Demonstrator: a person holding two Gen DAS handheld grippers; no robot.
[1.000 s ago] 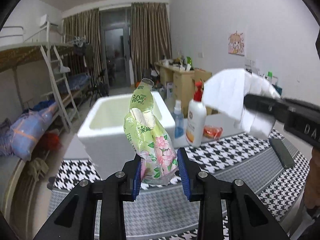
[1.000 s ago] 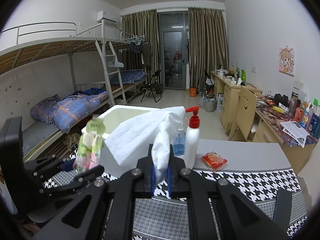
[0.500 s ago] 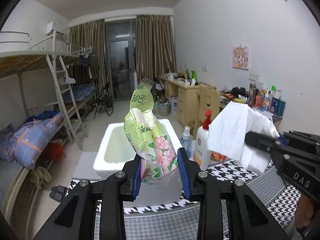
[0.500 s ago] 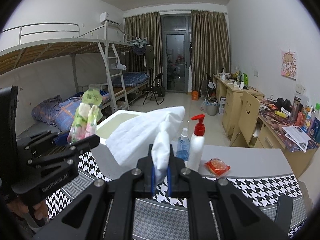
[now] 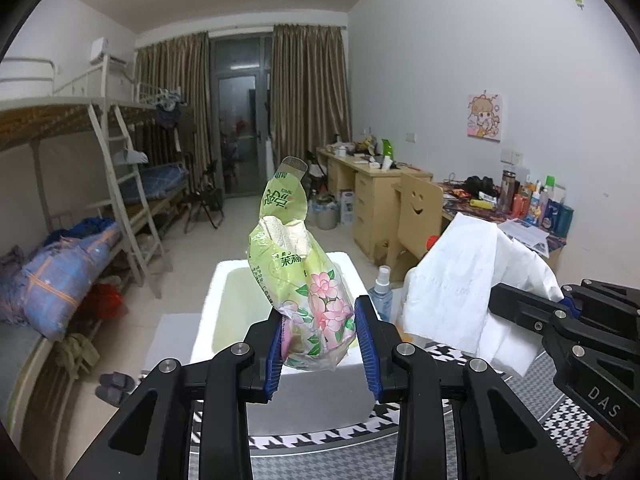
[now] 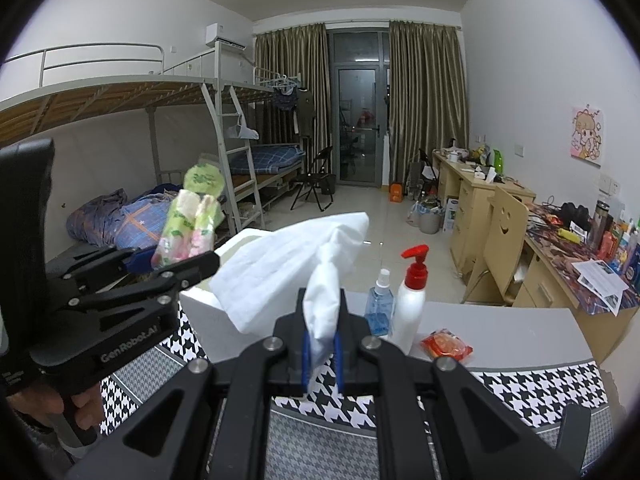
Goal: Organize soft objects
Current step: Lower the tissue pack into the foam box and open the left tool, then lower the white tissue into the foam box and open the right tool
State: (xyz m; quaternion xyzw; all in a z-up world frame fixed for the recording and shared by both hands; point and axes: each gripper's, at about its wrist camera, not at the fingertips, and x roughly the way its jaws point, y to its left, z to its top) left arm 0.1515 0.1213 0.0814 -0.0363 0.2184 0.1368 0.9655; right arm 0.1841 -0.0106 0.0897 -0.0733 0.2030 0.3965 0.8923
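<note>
My left gripper (image 5: 319, 343) clamps a green floral tissue pack (image 5: 303, 276) upright above the white foam box (image 5: 320, 388), while my right gripper (image 6: 321, 354), nearly closed, pinches a white cloth (image 6: 296, 264) just beside it, over the houndstooth table (image 6: 520, 394).

White tissue (image 5: 448, 280) hides most of pump bottle (image 5: 431, 242).

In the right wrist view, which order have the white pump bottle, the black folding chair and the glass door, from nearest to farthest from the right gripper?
1. White pump bottle: just ahead of the right gripper, slightly right, on the table.
2. Black folding chair: mid-room, on the floor.
3. Glass door: far end, between the curtains.
</note>
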